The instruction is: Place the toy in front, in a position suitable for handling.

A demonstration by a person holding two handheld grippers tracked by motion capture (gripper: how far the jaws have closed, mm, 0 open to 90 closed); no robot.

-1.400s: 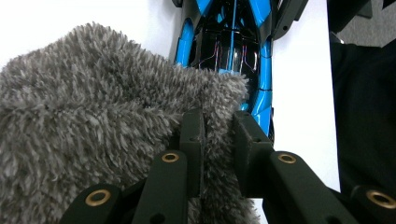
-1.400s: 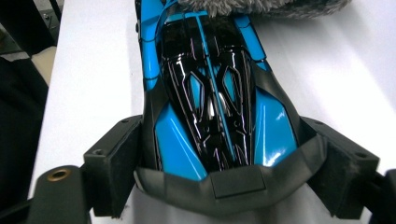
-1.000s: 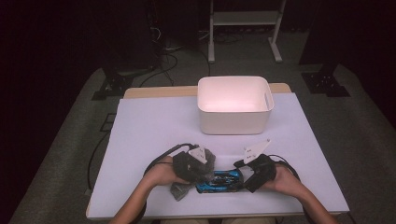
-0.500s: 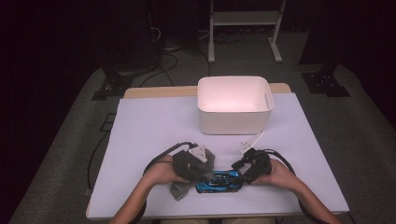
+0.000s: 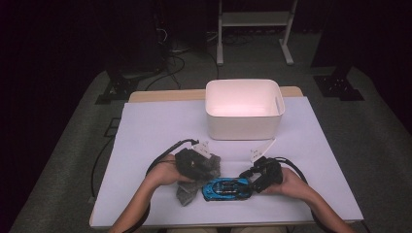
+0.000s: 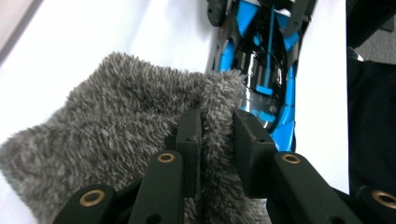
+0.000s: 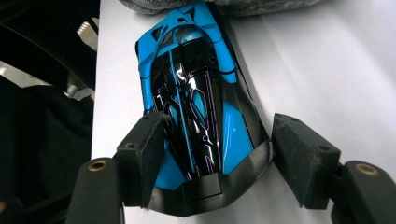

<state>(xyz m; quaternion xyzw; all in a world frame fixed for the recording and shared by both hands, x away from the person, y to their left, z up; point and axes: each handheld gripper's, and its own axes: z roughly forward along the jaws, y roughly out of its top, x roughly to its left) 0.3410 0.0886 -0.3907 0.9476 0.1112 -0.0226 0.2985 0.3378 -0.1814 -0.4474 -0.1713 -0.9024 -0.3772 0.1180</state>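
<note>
My left gripper [image 6: 217,140] pinches the grey fleece cloth [image 6: 116,140] beside the blue toy car [image 7: 196,93]. My right gripper [image 7: 219,154] has just been closing around the car's tail, pads not yet pressing; squeeze evenly.

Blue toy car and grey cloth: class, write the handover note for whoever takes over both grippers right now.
Left gripper: shut on a fold of the fluffy grey cloth, beside the car's end.
Right gripper: jaws astride the glossy blue-and-black toy car, just closing; one pad touches, the other stands apart, so no grip yet.
Car lies on the white table cover, near the front edge; white plastic bin behind it.
Done: cloth gripped.
Left: probably steady the car, then wipe it.
</note>
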